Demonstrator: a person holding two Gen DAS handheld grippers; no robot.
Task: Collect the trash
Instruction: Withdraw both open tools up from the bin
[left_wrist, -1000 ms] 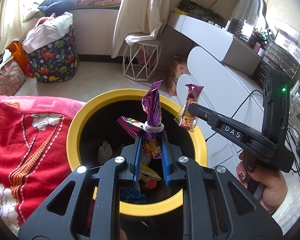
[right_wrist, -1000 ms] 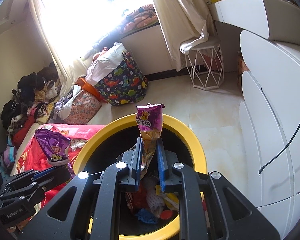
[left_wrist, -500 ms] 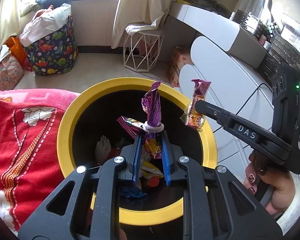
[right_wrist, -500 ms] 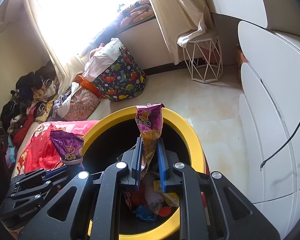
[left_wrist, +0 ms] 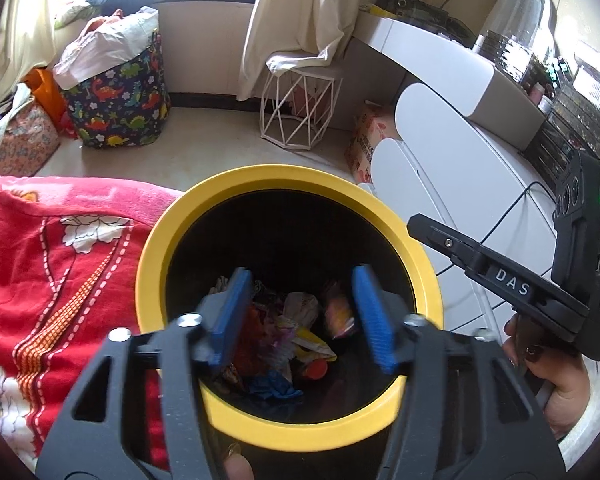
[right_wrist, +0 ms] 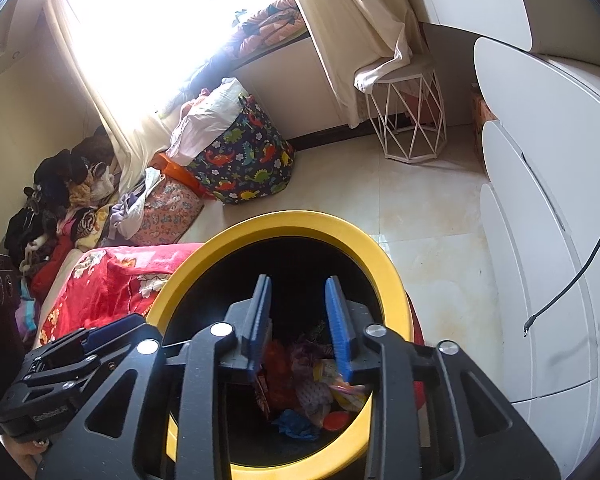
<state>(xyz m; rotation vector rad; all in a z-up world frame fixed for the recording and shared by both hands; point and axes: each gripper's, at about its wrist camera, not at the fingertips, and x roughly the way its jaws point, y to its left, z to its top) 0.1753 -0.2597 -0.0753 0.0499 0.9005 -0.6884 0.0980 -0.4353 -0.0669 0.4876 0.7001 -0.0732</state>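
Observation:
A black bin with a yellow rim (left_wrist: 256,178) stands below both grippers; it also shows in the right wrist view (right_wrist: 384,264). Several wrappers and scraps (left_wrist: 300,328) lie at its bottom, also visible in the right wrist view (right_wrist: 316,392). My left gripper (left_wrist: 302,280) is open and empty over the bin mouth. My right gripper (right_wrist: 298,284) is open and empty over the bin too. The right gripper's body (left_wrist: 500,280) shows at the right of the left wrist view, and the left gripper's body (right_wrist: 60,376) at the lower left of the right wrist view.
A red flowered blanket (left_wrist: 40,264) lies against the bin's left side. White rounded drawers (right_wrist: 540,220) with a dangling cable stand to the right. A white wire stool (left_wrist: 300,108), a dinosaur-print bag (left_wrist: 120,96) and a cardboard box (left_wrist: 368,140) sit on the floor beyond.
Both grippers have opened. The purple wrapper left the left gripper and the snack wrapper left the right gripper; both are now down in the bin.

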